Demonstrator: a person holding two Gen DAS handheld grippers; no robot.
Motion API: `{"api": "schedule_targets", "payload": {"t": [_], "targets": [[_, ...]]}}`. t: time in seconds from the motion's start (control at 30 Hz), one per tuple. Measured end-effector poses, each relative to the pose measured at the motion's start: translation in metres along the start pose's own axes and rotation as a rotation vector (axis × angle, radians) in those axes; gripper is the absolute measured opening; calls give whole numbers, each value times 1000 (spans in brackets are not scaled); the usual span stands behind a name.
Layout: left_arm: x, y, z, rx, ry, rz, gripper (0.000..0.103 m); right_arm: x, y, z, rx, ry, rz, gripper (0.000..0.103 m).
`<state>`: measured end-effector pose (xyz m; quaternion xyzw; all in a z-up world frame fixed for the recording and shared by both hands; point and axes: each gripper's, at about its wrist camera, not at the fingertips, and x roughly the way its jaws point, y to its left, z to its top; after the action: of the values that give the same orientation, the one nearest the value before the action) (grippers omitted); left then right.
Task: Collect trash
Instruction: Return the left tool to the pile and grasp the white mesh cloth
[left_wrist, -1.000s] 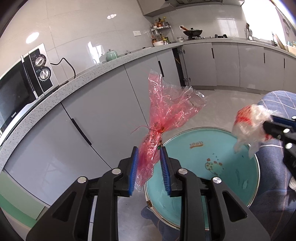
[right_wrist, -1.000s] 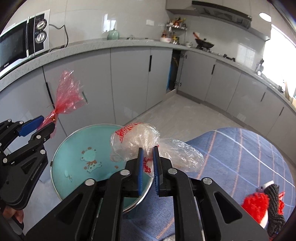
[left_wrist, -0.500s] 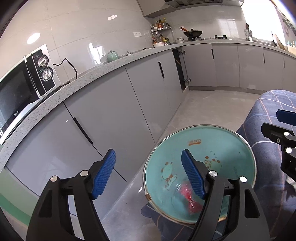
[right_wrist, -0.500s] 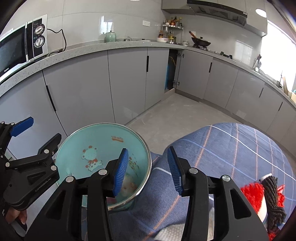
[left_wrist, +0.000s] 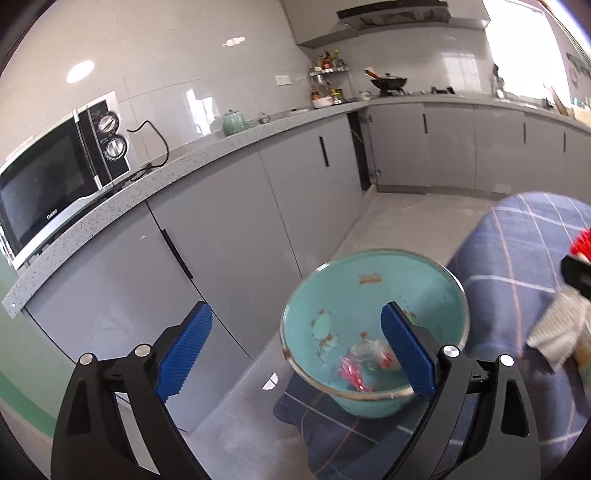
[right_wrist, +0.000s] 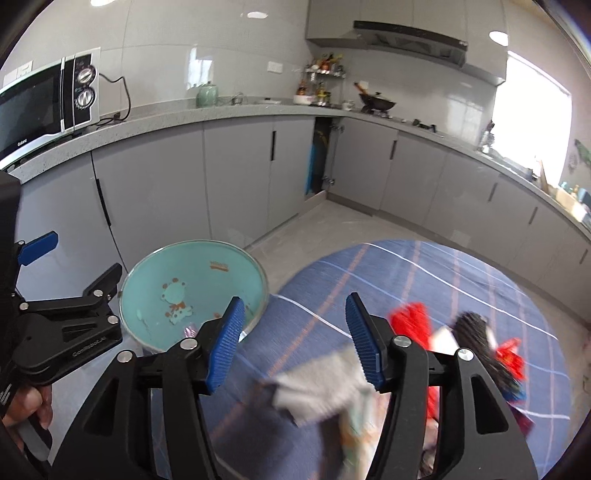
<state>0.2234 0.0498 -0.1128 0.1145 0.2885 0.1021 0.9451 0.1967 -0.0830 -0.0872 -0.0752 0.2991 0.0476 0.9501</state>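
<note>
A teal enamel basin (left_wrist: 373, 295) stands at the edge of the table with the blue plaid cloth (left_wrist: 517, 236); it also shows in the right wrist view (right_wrist: 192, 280). A red plastic wrapper (left_wrist: 351, 371) and a clear plastic bag (left_wrist: 369, 349) lie inside it. My left gripper (left_wrist: 295, 354) is open and empty, just left of and above the basin. My right gripper (right_wrist: 295, 339) is open and empty over the cloth, above a crumpled white tissue (right_wrist: 317, 387). Red and black wrappers (right_wrist: 476, 343) lie on the cloth to its right.
Grey kitchen cabinets (right_wrist: 236, 177) run along the wall behind the basin. A microwave (left_wrist: 55, 177) sits on the counter at left. The grey floor (right_wrist: 332, 221) lies between the cabinets and the table. My left gripper's body (right_wrist: 62, 325) is at the left of the right wrist view.
Both grippers opened; the red wrapper and the clear bag dropped into the basin. My right gripper has swung right over the cloth. My left gripper has pulled back a little.
</note>
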Motion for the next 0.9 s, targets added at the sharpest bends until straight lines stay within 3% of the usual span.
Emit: {"api": "schedule_targets", "payload": {"t": [0.13,0.47,0.73,0.9], "targets": [[-23,-21,-6,43,-19,-43,95,-31,-22,-24,3,-8,-71,62],[-72,-88,-12,138,-70,-175,96,-91,-101,-97,158,7,-252,66],[-98,-140,-17,210,-105,-268,97,-102,-141,-128,234,16,-342,66],[-80,-155,-13,255,-114,-246,97,-96,-157,-143,280,30,-348,66]]}}
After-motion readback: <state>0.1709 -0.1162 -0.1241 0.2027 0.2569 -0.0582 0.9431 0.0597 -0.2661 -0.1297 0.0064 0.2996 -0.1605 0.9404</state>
